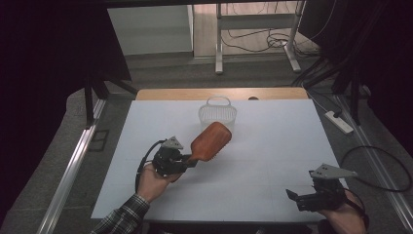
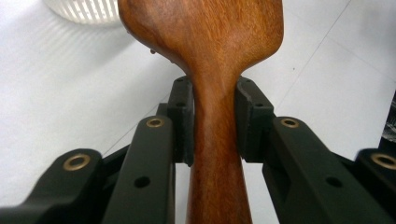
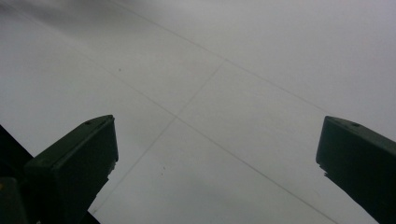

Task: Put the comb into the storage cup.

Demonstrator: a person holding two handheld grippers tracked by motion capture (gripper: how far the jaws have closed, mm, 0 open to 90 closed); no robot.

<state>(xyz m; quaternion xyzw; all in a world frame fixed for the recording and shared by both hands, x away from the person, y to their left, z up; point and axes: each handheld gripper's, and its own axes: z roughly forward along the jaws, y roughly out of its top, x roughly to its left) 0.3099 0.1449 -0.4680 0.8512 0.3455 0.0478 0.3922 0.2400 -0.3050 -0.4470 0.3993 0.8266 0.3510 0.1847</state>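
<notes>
The left claw point(image 1: 191, 160) was clamped on the handle of a wooden brush point(image 1: 211, 141) — in the left gripper view both black pads pressed the narrow neck of the wooden brush point(image 2: 210, 93) from either side, the grain running straight up between them and the head widening just past the pads. From the high view the brush stuck out up and to the right from the left claw, held above the counter point(image 1: 272, 146), its broad reddish-brown head lying across the near edge of a small white basket point(image 1: 217, 113). Whether the head touched the basket rim could not be told. The basket stood upright near the far middle of the white counter, handle loop on its far side; a slice of the ribbed basket wall point(image 2: 84, 9) showed at the top left of the left gripper view. The left hand point(image 1: 155, 183), plaid sleeve at the wrist, came in from the bottom left.

The right claw point(image 1: 296, 196) sat near the front right corner of the counter, well apart from brush and basket — jaws wide, nothing between them. The right gripper view showed the two jaws spread at the edges, the bare white counter point(image 3: 210, 93) and faint seam lines beyond.
</notes>
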